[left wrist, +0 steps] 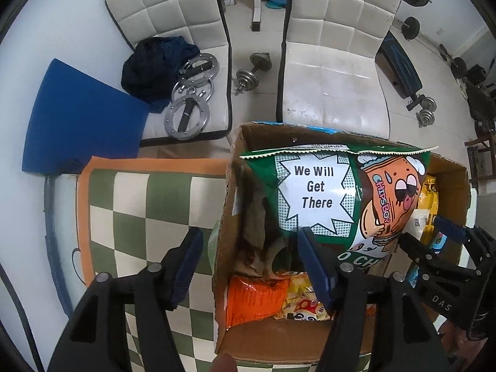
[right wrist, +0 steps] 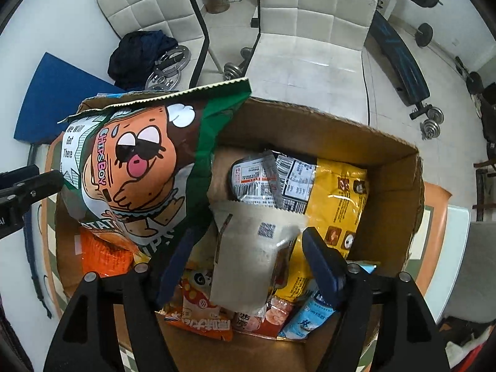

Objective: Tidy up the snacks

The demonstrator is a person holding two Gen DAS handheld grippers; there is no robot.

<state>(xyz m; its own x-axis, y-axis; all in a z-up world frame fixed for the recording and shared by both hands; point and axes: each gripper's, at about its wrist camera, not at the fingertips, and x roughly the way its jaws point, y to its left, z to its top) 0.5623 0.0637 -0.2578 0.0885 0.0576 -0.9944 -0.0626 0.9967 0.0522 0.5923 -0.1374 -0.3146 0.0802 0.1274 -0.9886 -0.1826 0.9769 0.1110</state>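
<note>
A cardboard box (left wrist: 235, 161) (right wrist: 400, 167) stands on a checked mat and holds several snack packs. A big green potato chips bag (left wrist: 341, 192) (right wrist: 136, 167) stands upright in the box's left part. My left gripper (left wrist: 251, 263) is open, straddling the box's left wall, one finger outside and one inside beside the bag. My right gripper (right wrist: 248, 257) is open over the box, with a beige pouch (right wrist: 248, 254) between its fingers, not clamped. A yellow bag (right wrist: 334, 198), an orange pack (left wrist: 254, 297) and a silver pack (right wrist: 254, 179) lie inside.
The green-and-white checked mat (left wrist: 148, 210) with an orange border covers the white table. Two white padded chairs (left wrist: 173, 9) (right wrist: 313, 15) stand behind; one carries dark cloth and metal rings (left wrist: 189, 105). A blue pad (left wrist: 80, 114) lies at the left. Dumbbells (left wrist: 254, 68) lie on the floor.
</note>
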